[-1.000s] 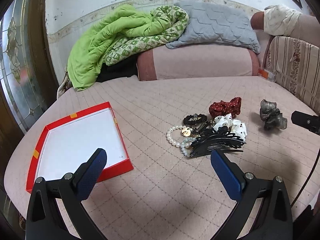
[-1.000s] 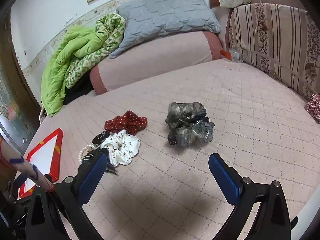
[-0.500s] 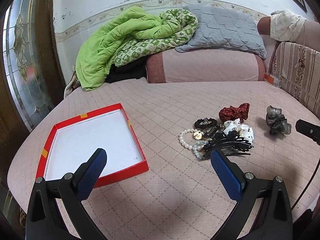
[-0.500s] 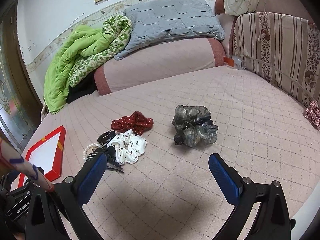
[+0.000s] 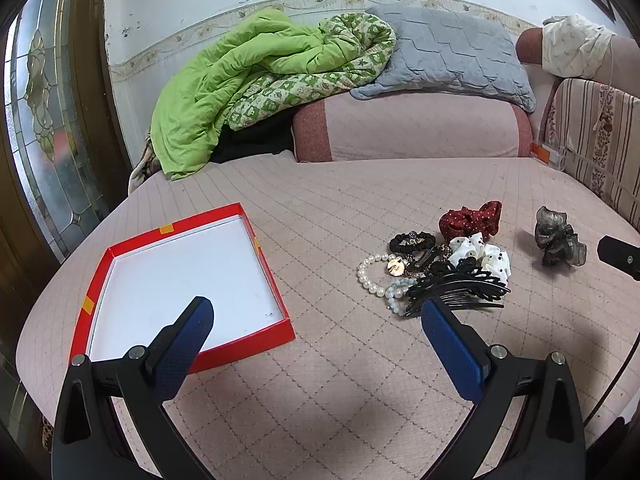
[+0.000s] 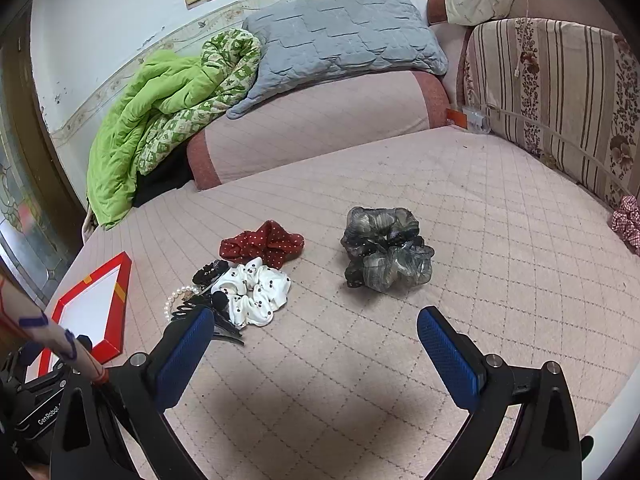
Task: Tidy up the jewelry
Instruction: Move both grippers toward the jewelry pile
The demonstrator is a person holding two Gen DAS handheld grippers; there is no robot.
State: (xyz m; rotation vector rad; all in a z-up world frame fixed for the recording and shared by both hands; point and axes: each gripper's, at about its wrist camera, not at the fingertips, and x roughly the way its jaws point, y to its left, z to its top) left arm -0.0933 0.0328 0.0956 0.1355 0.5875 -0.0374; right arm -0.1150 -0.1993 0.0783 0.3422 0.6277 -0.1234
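A red box with a white inside lies at the left of the pink quilted bed; it also shows in the right wrist view. A pile lies to its right: pearl bracelet, black claw clip, white dotted scrunchie, red dotted scrunchie, black hair tie. A grey sheer scrunchie lies apart to the right. My left gripper is open and empty, held above the bed near the box. My right gripper is open and empty, short of the grey scrunchie.
A green quilt, grey pillow and pink bolster lie at the back. A striped headboard stands at the right. A red checked scrunchie lies at the far right edge. A glass door stands at the left.
Both grippers have pulled back and risen, so the box and the pile look smaller and farther. Both stay open and empty. Nothing on the bed has moved.
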